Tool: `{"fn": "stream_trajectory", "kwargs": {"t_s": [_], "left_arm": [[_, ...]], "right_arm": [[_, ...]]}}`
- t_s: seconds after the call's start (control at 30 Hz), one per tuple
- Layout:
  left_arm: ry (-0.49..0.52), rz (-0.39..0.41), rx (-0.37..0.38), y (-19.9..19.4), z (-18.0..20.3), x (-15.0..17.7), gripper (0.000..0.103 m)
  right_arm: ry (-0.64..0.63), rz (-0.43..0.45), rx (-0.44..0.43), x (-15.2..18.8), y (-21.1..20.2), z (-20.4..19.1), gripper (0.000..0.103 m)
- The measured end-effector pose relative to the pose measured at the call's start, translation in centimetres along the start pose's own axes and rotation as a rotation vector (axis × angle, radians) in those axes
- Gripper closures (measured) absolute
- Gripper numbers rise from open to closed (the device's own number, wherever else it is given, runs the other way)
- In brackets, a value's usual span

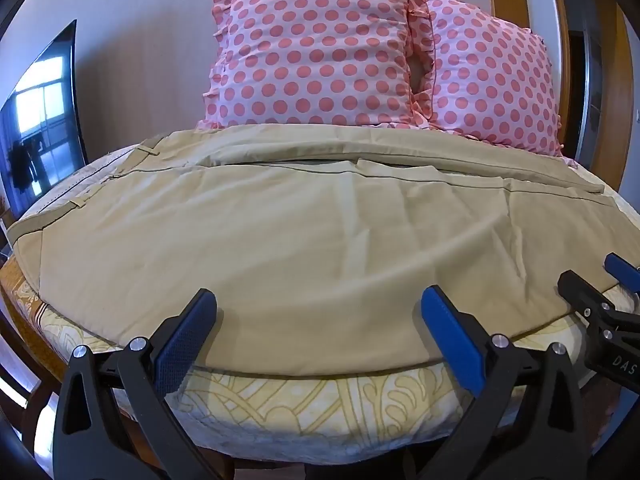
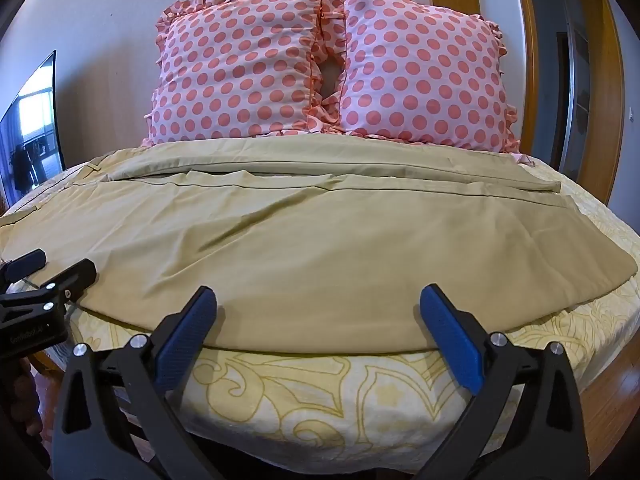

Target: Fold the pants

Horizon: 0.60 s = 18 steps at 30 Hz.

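Now — pants [image 1: 304,240] flat, unheld

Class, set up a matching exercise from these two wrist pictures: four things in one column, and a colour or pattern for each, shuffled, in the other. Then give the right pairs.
Column A
1. pants
2. pillows
3. bed cover
4. pads of the left claw, on its fingers

Column B
a. blue
b. cream with yellow scrollwork
c. plain khaki
d. pink with coral dots

Pairs: 1-c, 2-d, 3-b, 4-a
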<state>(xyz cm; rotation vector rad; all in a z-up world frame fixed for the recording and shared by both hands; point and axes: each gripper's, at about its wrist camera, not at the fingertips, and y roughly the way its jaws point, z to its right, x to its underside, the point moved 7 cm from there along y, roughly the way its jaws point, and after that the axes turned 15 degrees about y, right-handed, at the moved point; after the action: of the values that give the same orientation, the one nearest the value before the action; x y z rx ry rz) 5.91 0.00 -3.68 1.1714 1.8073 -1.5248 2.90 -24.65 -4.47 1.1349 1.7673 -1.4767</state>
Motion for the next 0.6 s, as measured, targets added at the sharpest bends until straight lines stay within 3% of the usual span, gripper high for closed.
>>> {"fn": "stream_trajectory", "kwargs": {"t_s": [0.6], "left_arm": [[0.001,0.005,-0.002,-0.03,-0.02,-0.04,0.001]], "right_arm": [[0.002,0.006,-0.003,-0.09,-0.08,0.11,0.002]]}}
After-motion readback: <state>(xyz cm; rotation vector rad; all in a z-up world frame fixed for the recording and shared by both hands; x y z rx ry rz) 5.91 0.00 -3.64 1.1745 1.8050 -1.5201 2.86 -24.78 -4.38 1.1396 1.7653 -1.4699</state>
